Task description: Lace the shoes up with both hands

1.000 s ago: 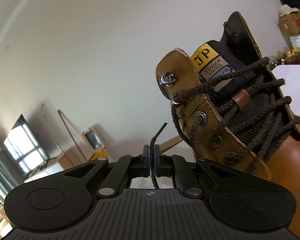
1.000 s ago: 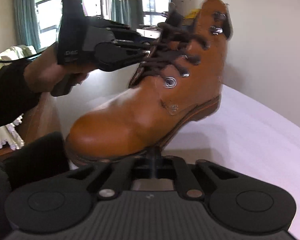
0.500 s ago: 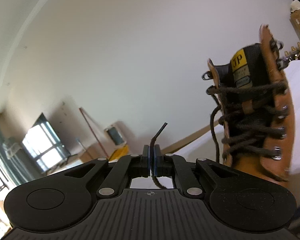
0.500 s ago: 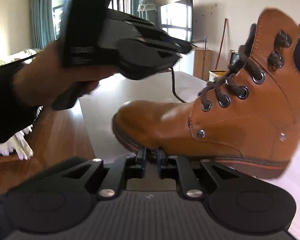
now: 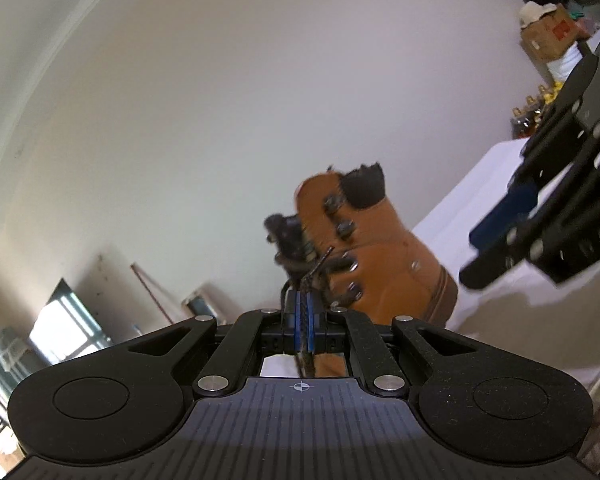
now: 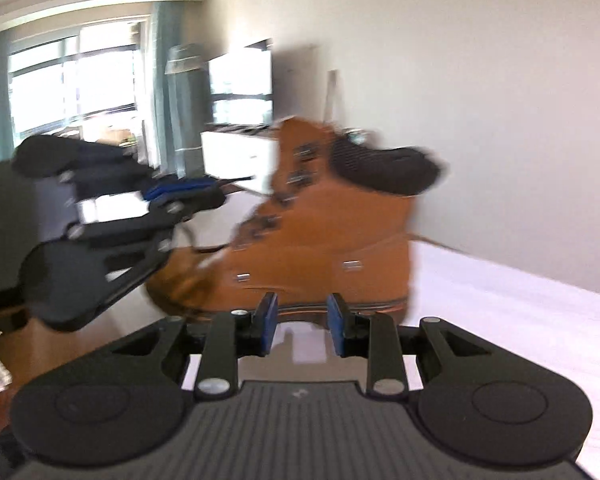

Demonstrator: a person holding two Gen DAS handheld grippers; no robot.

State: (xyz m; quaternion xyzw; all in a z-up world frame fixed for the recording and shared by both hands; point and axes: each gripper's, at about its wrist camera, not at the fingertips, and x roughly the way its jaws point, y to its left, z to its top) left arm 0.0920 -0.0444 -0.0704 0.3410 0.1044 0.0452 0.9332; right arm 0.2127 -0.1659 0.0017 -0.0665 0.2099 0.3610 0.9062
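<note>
Two grippers in frame, both yours. Nearest in the left wrist view: your left gripper (image 5: 303,312) has its blue pads pressed together on the dark lace (image 5: 314,270), pinching it just short of the tip. The stiff lace end pokes up past the pads, and the rest of the strand drops below them toward the gripper body. The right wrist view shows the same tool (image 6: 204,194) from the side at frame left, clamped, with a strand hanging from it toward the toe of the boot; motion blur hides where that strand ends.

Your right gripper (image 6: 302,322) has its jaws opening, blue pads standing apart with nothing between them. Through the gap you see only the table (image 6: 520,320) and the boot's sole edge. In the left wrist view it sits at the right edge (image 5: 500,256), above the table and apart from the boot.

Beyond both tools, the tan boot (image 5: 384,252) stands upright on the white table (image 5: 480,200), laced partway up with dark lace through the metal eyelets, black padded collar at the top. In the right wrist view the boot (image 6: 332,232) is blurred, toe toward the left gripper, heel to the right.

Behind it: plain wall, a window with teal curtains (image 6: 172,80), a cardboard box (image 5: 548,36) far right.
</note>
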